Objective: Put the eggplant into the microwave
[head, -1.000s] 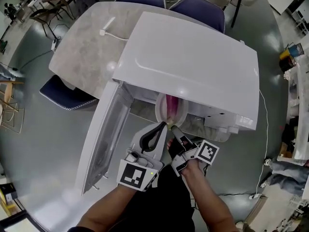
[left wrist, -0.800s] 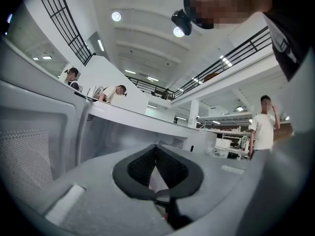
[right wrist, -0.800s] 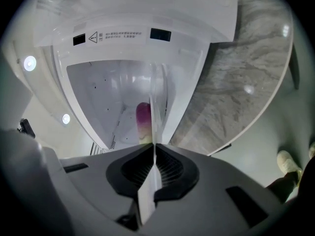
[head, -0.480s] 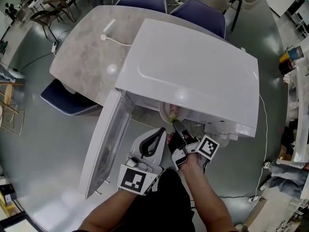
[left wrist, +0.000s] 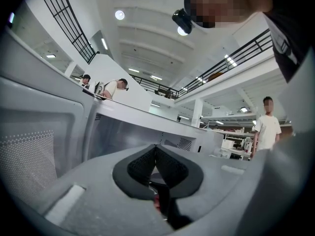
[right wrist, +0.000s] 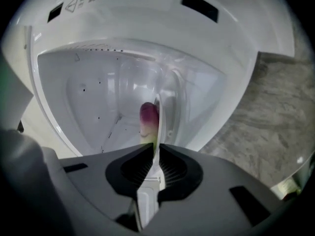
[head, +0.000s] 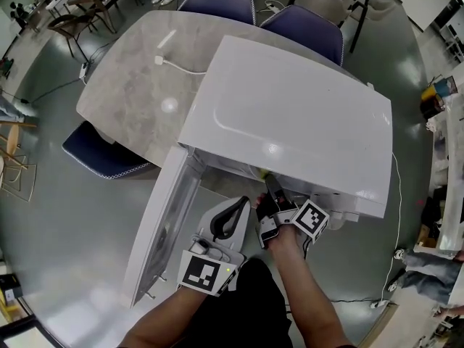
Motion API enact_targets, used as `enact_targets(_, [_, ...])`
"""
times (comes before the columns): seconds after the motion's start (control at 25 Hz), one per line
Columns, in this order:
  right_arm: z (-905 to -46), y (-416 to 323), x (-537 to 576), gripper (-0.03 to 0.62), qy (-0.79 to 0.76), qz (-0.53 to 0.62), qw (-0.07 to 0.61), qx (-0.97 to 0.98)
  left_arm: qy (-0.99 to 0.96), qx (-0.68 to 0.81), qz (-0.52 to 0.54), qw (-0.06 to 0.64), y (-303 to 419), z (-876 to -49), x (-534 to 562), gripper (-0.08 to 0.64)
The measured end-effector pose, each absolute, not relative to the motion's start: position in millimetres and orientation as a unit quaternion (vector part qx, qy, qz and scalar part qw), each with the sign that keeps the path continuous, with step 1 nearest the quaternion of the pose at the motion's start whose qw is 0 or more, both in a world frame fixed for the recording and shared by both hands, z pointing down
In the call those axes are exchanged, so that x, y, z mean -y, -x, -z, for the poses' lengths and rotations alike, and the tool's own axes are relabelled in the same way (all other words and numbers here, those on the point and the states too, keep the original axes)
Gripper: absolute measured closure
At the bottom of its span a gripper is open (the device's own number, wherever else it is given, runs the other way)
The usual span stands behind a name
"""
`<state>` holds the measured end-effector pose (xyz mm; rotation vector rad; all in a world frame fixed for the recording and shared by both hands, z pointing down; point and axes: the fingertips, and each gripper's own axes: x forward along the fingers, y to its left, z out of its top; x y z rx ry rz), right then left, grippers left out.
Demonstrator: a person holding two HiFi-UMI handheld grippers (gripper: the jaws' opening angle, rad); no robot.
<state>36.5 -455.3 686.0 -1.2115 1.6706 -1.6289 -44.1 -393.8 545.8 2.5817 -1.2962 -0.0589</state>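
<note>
Eggplant point(right wrist: 149, 116) is found inside the cavity of the microwave point(head: 290, 114), carried on a white plate point(right wrist: 159, 132) that is seen edge-on in the right gripper view. Its long axis is run almost straight away from the right gripper point(right wrist: 156, 150), with the green stem end nearest the jaws and the purple body pointed toward the cavity's back wall. It is laid against the face of the plate that shows at the left in that view, just beyond the near rim. The right gripper's jaws are pinched on that near rim, not on the eggplant itself.

The left gripper point(left wrist: 155, 150) is held just beside the right one, outside the opening and near the swung-open door point(head: 163, 227), with its jaws pressed together on nothing. The right hand is therefore judged the nearer and the only one engaged. What is left appears to be setting the plate down on the cavity floor and letting go.

In the head view the cavity is roofed over by the microwave's top, which is stood at the near edge of the table point(head: 130, 93), so almost nothing of plate or eggplant is shown there. Whether the plate is touching the cavity floor cannot be told.
</note>
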Motion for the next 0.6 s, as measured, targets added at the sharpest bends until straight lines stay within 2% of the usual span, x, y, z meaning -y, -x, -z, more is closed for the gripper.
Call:
enact_targets(0.16, [-679.5,-32.2,459.1,0.542,0.481,0.560,0.202,-0.644,-0.886,0.446,0.019,0.129,46.0,-547.6,397.9,0.551])
enact_targets(0.28, [-674.8,-29.7,459.6,0.494,0.502,0.526,0.158,-0.668,-0.886,0.445,0.018,0.131,45.1,-548.4,399.3,0.551])
enact_targets(0.48, [-673.0,-34.9,458.9,0.464,0.540,0.473,0.093,-0.690,-0.886,0.444,0.017,0.132,44.2,-550.4,402.1,0.551])
enact_targets(0.6, [-672.5,-37.0,457.2,0.414,0.556,0.442,0.062,-0.701,-0.886,0.444,0.017,0.134,43.4,-551.8,404.1,0.551])
